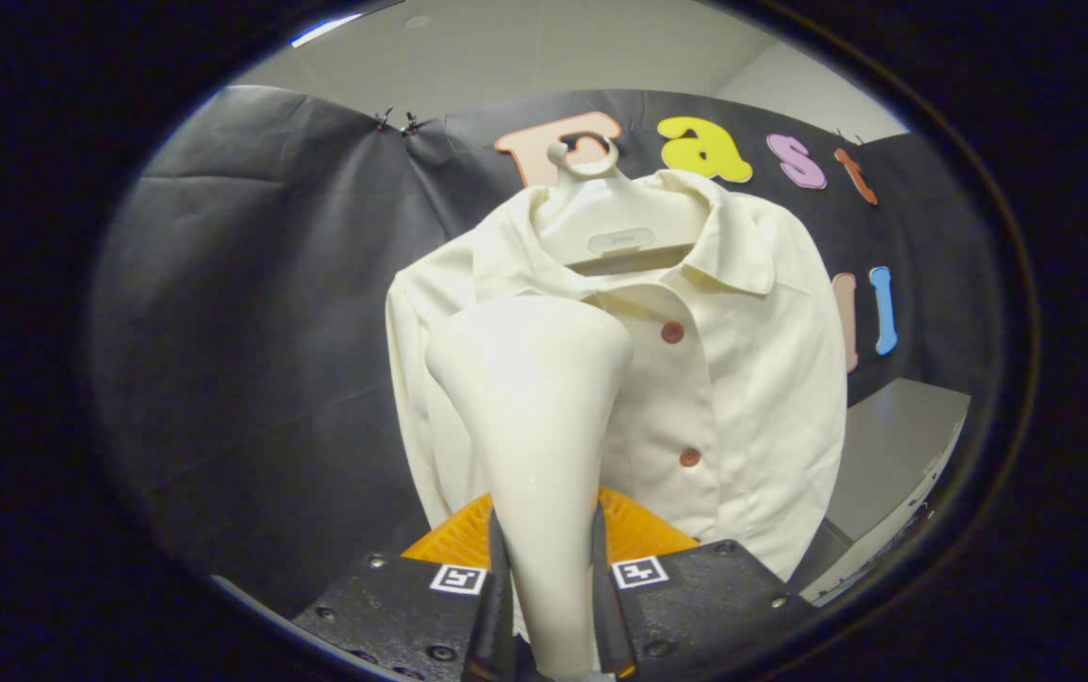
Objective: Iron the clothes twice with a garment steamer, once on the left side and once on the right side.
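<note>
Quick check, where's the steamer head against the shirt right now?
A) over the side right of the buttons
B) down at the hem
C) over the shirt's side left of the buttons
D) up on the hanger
C: the steamer, clamped between the gripper fingers, has its head left of the shirt buttons.

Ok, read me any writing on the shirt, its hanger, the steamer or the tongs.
On the hanger: a small mark on its middle plate, too blurred to read.
On the tongs, shut on the garment steamer: two square black-and-white markers, patterns only, no words.
On the shirt and the garment steamer: no writing visible.
</note>
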{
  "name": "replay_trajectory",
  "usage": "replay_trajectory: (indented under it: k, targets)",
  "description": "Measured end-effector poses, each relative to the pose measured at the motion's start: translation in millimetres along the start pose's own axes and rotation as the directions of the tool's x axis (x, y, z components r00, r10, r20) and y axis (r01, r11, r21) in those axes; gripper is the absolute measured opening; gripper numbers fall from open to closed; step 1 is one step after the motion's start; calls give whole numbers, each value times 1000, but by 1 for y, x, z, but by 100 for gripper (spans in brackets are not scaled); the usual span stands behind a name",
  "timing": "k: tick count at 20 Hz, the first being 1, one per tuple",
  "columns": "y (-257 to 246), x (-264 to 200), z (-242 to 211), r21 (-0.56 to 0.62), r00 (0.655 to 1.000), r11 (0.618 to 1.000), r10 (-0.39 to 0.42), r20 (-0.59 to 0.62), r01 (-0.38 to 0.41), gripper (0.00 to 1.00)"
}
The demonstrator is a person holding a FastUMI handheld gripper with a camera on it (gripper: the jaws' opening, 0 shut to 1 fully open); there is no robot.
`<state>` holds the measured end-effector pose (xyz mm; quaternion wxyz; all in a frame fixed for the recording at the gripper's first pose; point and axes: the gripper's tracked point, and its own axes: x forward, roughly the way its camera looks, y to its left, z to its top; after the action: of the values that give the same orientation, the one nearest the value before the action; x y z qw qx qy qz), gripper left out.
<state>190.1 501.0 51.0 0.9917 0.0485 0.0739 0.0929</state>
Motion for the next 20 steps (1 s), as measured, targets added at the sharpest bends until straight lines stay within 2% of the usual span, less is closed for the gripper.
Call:
replay_trajectory:
  k: [4, 9, 20]
  targets:
    - [-17, 20, -25, -23, 996, 997, -72, -57, 71, 34]
    - [-33, 30, -55, -108, 992, 988, -113, -53, 107, 34]
    - [-49, 41, -170, -181, 978, 975, -156, -140, 130, 35]
